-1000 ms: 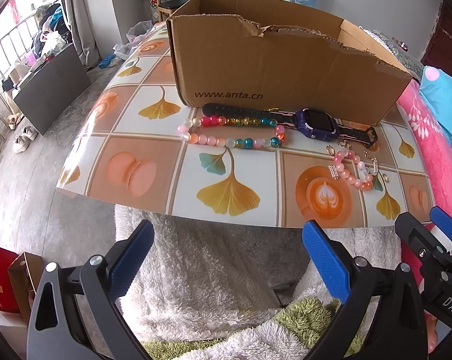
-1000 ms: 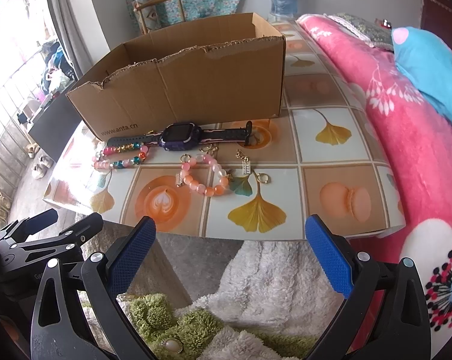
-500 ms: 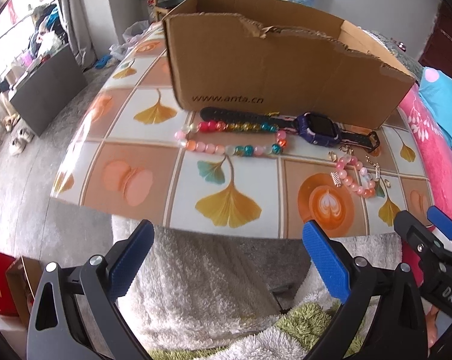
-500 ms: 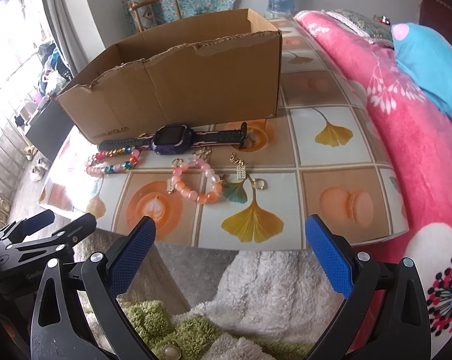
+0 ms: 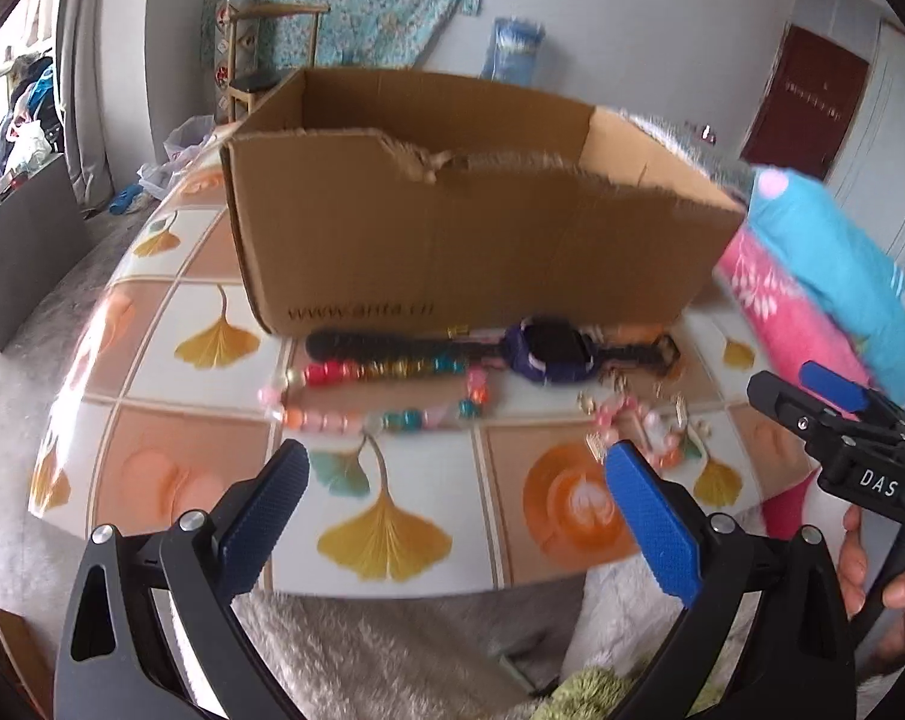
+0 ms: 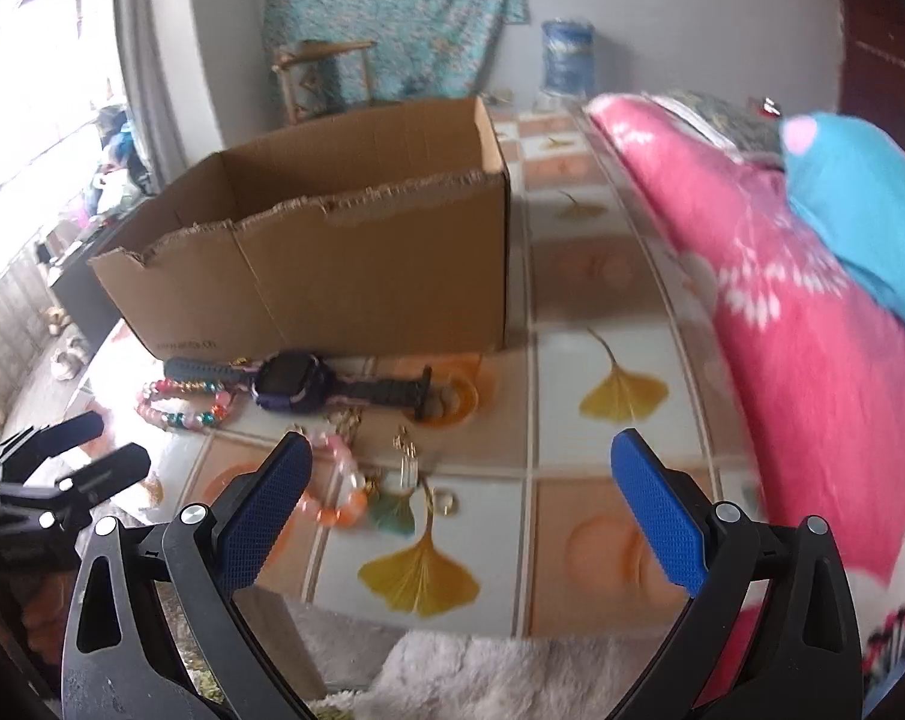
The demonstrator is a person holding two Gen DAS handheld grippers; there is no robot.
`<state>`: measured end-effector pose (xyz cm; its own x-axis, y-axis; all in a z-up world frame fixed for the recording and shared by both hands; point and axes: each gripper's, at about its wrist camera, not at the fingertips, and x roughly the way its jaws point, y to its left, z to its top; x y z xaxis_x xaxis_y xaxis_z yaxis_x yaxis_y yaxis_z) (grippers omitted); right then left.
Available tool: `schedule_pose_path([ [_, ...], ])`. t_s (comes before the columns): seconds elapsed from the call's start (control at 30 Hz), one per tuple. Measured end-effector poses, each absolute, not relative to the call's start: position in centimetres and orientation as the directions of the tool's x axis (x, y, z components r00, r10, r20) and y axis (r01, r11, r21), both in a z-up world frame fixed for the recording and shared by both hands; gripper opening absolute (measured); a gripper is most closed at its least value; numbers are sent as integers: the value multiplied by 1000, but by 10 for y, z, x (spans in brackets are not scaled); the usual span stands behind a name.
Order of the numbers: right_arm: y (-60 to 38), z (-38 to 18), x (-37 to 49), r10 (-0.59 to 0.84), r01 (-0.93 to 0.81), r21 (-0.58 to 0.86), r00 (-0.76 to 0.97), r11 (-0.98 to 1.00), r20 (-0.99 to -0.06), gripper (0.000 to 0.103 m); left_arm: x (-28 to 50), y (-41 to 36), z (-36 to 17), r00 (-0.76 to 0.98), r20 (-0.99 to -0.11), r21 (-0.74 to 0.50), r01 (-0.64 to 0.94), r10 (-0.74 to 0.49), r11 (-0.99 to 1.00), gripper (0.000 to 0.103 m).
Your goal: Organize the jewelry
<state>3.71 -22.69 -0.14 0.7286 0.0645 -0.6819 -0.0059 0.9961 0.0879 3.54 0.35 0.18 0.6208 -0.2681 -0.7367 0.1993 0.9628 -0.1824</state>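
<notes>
An open cardboard box stands on the tiled table; it also shows in the right wrist view. In front of it lie a purple watch, a multicoloured bead bracelet, a pink-orange bead bracelet and small gold earrings. My left gripper is open and empty above the table's front edge, short of the bead bracelet. My right gripper is open and empty, just before the pink bracelet and the watch.
A pink blanket with a blue pillow lies along the table's right side. White fluffy rug lies under the front edge. A water jug and wooden chair stand behind.
Both grippers have moved forward and lower toward the table, so the box and jewelry appear larger. Both stay open and empty. The jewelry has not moved.
</notes>
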Motion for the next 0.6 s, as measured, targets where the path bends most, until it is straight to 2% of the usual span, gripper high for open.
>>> schedule_pose_path([
  [0.13,-229,4,51,122,-68,105,727,992,-675,96,47,11,-2,584,-746,-232,222,-320,947,98],
  [0.33,-229,6,74,249,-148,205,698,967,-671,96,59,29,3,636,-722,-216,169,-274,962,97],
  [0.4,-230,2,78,277,-150,242,684,959,-674,92,67,39,1,640,-722,-231,136,-263,963,96],
  [0.5,-232,-9,85,306,-132,293,648,947,-698,78,81,50,-4,630,-729,-265,100,-267,959,83],
  [0.53,-232,-12,87,312,-122,307,636,944,-706,73,86,53,-7,623,-733,-276,93,-272,957,76],
  [0.57,-233,-15,87,315,-114,317,629,942,-711,71,90,54,-8,617,-737,-283,88,-276,955,67],
  [0.6,-234,-18,88,319,-105,328,621,939,-716,70,93,55,-11,608,-742,-291,86,-282,953,64],
])
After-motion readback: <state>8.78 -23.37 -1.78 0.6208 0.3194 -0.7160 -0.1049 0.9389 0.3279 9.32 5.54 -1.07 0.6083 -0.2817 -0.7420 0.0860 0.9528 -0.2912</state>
